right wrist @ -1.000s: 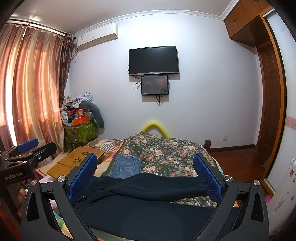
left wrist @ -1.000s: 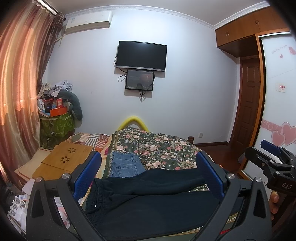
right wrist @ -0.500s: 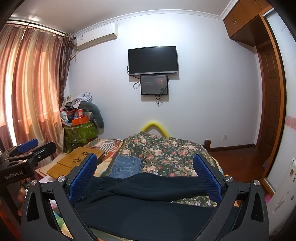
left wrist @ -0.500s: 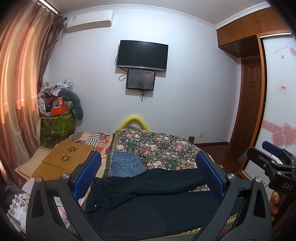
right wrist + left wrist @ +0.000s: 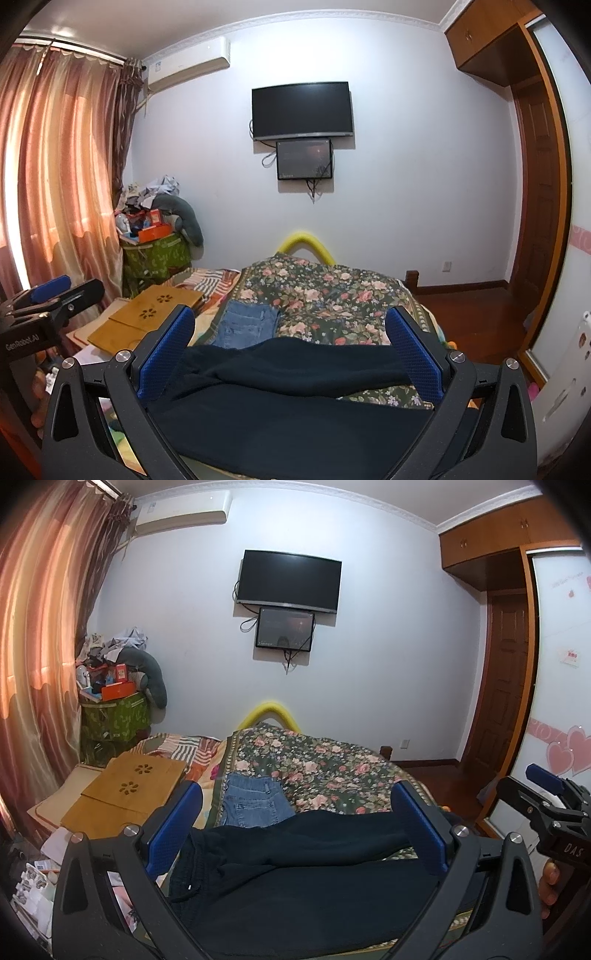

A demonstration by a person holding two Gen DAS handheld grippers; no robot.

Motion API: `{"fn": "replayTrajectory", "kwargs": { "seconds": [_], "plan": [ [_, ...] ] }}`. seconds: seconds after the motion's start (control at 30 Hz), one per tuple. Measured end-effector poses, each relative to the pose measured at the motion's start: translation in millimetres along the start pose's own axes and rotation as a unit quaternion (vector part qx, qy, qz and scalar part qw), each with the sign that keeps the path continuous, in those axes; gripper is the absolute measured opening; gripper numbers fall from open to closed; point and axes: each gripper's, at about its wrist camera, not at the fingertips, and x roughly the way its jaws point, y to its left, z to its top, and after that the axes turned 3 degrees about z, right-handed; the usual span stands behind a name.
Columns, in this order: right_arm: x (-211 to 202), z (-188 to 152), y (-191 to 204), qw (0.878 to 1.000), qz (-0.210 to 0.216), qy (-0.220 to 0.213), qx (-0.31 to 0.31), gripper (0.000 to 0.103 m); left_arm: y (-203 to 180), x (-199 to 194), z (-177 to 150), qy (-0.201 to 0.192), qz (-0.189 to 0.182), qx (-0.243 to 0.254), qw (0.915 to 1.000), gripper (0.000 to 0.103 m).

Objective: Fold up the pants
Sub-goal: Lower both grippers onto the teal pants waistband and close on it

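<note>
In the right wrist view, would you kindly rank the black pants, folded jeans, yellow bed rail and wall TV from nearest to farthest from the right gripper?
1. black pants: directly under the open right gripper.
2. folded jeans: just beyond, left of centre on the floral bedspread.
3. yellow bed rail: at the bed's far end.
4. wall TV: high on the far wall.

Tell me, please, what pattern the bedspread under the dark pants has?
Floral on dark green bedspread, clearest in the right wrist view.

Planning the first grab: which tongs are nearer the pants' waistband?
Left. The waistband lies just ahead of the left tongs, by their left finger. The right tongs face the legs, further right.
</note>
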Motion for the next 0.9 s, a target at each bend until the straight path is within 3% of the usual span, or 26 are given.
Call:
{"fn": "replayTrajectory", "kwargs": {
  "seconds": [0.23,0.53,0.73,0.83,0.9],
  "plan": [
    [48.2,-8.1,-16.3,0.999,-0.02,0.03,-0.009,0.103,26.2,59.9,-6.3,0.026,0.031,0.006,0.9992,0.103],
    [136.3,-33.5,-53.5,0.994,-0.021,0.101,-0.027,0.103,83.8,189.0,-35.4,0.121,0.073,-0.007,0.9899,0.103],
    [204.8,-54.6,-88.6,0.985,-0.003,0.169,-0.018,0.103,127.9,275.7,-67.4,0.205,0.102,-0.009,0.9734,0.103],
    [250.3,-73.4,-105.4,0.974,-0.016,0.224,-0.03,0.103,148.2,314.8,-85.8,0.251,0.111,-0.012,0.9616,0.103],
    [259.0,-77.6,-108.2,0.972,-0.013,0.234,-0.031,0.103,159.9,336.4,-99.4,0.282,0.112,-0.017,0.9528,0.098]
  ]
}}
